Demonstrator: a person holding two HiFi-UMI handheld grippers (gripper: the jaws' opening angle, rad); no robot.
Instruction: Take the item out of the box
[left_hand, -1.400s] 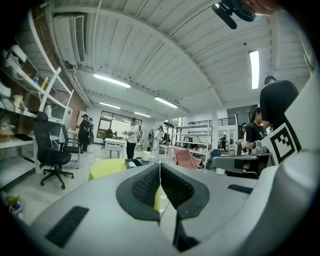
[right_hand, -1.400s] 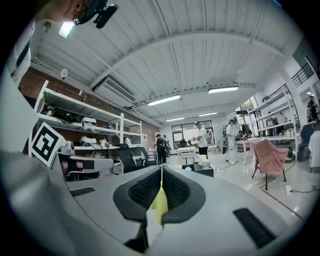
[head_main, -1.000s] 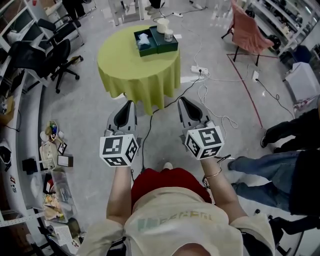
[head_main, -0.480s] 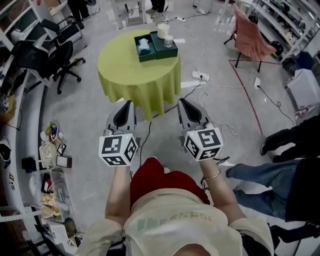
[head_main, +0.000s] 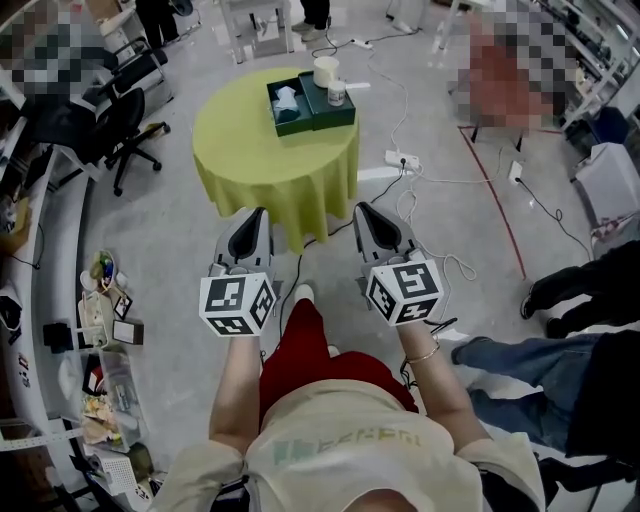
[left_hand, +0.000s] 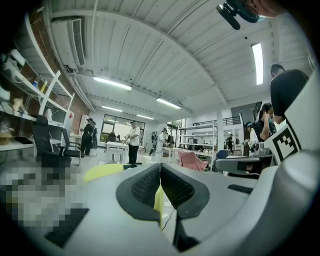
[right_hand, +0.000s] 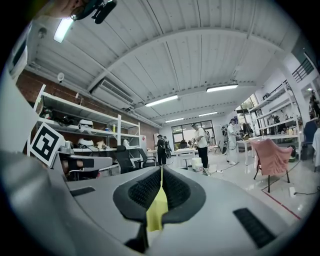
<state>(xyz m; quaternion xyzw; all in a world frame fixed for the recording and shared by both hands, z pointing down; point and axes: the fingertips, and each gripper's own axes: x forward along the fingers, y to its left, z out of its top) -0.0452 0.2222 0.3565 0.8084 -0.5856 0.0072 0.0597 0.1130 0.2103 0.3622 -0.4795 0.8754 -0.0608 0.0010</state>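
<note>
Grey workshop floor (head_main: 165, 235) — round yellow-green table (head_main: 250, 150), box (head_main: 322, 112) on top.

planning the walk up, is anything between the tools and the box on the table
Nothing solid shows. Between the left tool and right tool and the table lies floor with a cable; the box sits on its far side.

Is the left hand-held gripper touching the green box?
Apart: head view shows the left hand-held gripper short of the table holding the green box.
</note>
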